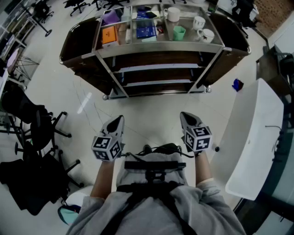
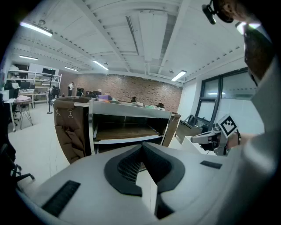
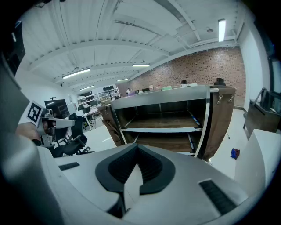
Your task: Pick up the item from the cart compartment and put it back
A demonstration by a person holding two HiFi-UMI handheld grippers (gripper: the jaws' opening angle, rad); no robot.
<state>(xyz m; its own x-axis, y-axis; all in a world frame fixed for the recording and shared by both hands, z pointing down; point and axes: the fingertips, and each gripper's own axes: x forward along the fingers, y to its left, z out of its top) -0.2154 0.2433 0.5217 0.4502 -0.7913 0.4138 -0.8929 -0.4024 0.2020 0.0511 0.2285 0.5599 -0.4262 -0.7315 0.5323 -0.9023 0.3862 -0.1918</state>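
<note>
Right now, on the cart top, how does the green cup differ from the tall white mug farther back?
The green cup is smaller than the white mug. The green cup stands near the front edge of the cart, the white mug at the far side. The white mug shows a handle; the green cup shows none. Both stand upright in one compartment.

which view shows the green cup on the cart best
Head view: it looks down into the cart top, so the green cup shows whole. Both gripper views see that top edge-on, the cup unclear.
</note>
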